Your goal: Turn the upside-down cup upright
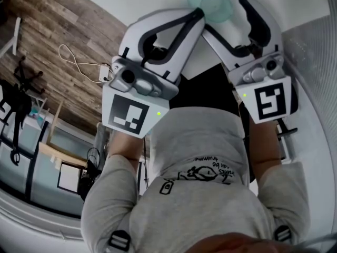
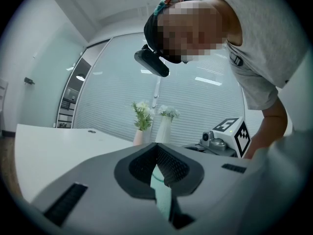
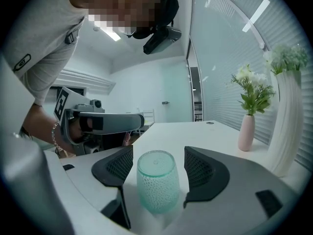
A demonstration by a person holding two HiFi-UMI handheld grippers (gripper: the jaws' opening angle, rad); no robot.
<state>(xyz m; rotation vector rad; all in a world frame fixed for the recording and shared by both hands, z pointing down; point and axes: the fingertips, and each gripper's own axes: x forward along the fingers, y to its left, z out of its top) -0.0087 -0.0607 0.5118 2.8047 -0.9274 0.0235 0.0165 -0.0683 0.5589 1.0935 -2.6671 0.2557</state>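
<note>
Upside-down pale-green dimpled cup (image 3: pixel 155 187) stands base-up on the white worktop (image 3: pixel 195 131) at my twelve o'clock. My right tongs (image 3: pixel 157 170) straddle it, released and not touching, ready, I judge, for gripping. Left tongs (image 2: pixel 157 151), clenched on nothing, wait near its eight o'clock.

An office — glass partition walls (image 2: pixel 122 82), white table (image 2: pixel 58 146), flower vases (image 3: pixel 246 131).
</note>
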